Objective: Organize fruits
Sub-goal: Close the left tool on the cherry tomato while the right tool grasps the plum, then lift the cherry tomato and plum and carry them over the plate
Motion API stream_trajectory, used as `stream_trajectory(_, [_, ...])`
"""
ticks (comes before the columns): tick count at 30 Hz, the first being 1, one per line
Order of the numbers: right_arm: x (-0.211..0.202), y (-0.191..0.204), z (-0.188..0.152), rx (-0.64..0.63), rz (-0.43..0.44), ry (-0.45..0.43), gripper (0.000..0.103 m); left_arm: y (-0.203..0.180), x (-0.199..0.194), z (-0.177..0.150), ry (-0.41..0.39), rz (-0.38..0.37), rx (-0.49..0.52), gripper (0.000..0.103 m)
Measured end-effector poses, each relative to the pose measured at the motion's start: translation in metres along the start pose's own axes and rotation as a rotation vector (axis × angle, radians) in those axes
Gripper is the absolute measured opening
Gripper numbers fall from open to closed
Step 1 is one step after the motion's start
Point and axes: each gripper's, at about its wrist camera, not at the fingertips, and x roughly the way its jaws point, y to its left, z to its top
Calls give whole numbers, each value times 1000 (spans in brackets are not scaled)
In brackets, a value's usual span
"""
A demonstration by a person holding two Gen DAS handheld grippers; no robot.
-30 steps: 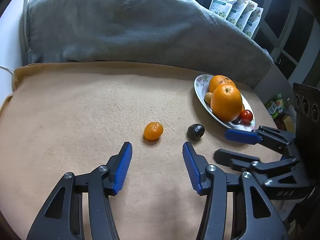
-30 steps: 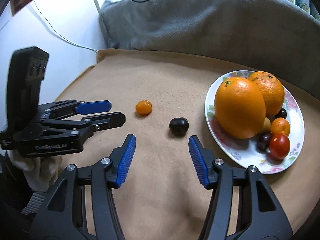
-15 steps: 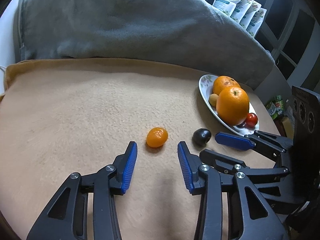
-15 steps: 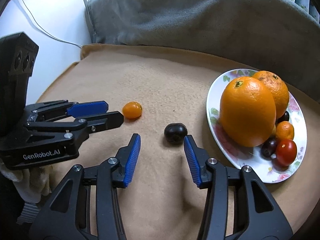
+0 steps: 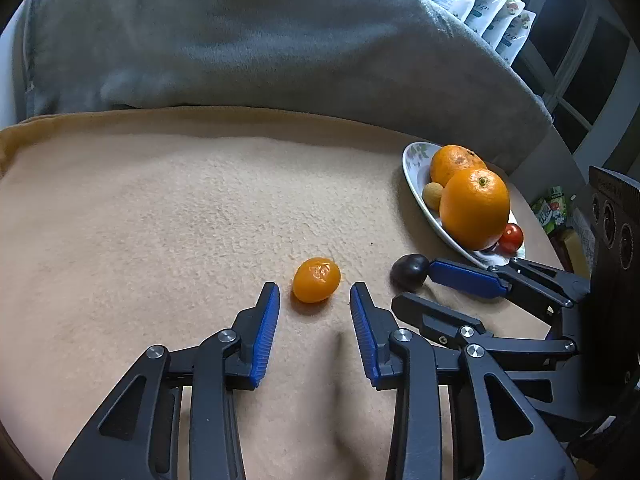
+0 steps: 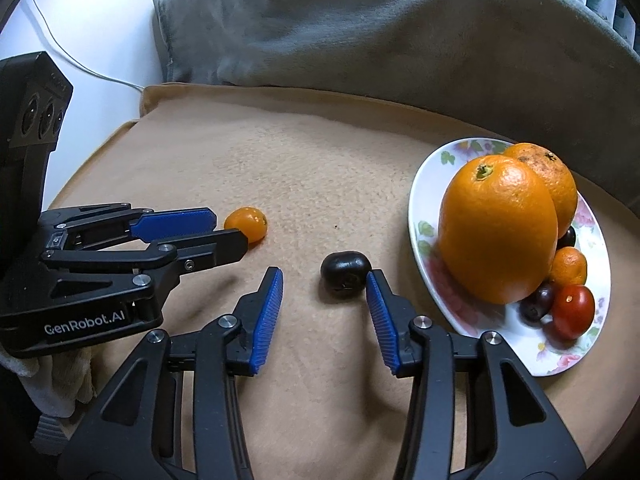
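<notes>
At the right edge of both wrist views, the white oval plate with a flower-printed rim [image 6: 432, 168] already carries most of the fruit: two large oranges [image 6: 498, 236], a small orange kumquat-like fruit [image 6: 568, 266], a dark grape-like fruit [image 6: 538, 300], a red cherry tomato [image 6: 572, 310] and, seen from the left wrist view, a pale tan round fruit [image 5: 433, 195]. Two pieces remain loose on the tan fleece blanket [image 5: 160, 220] near the lower middle of each frame, so the sorting looks mostly done with these last two to go. The small glossy orange fruit [image 5: 317, 280] lies just ahead of the left gripper [image 5: 315, 312], whose blue-padded jaws stand open a little wider than the fruit, empty, with the fruit beyond their tips and not yet between them. The small dark, nearly black fruit [image 6: 346, 270] lies just left of the plate, apart from it, at the tips of the right gripper [image 6: 324, 292]; those jaws are also open and hold nothing, and the right pad seems to sit just beside or against the fruit, though contact cannot be told. A grey plush blanket [image 5: 260, 40] fills the upper part of each frame, and printed pouches [image 5: 480, 0] stand at the upper right.
</notes>
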Motion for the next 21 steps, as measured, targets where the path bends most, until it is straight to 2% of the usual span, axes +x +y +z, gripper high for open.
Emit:
stream_trajectory(13, [5,-3,0,11,-64,9,35,1,6,0,15,9,12,25])
stream_trajectory(15, [8,-3,2,13,-71,9,30,1,7,0,17,9,12,23])
stream_trajectory(21, [8,-6,2,32,-51,2,27,-1,9,1,16,13,21,22])
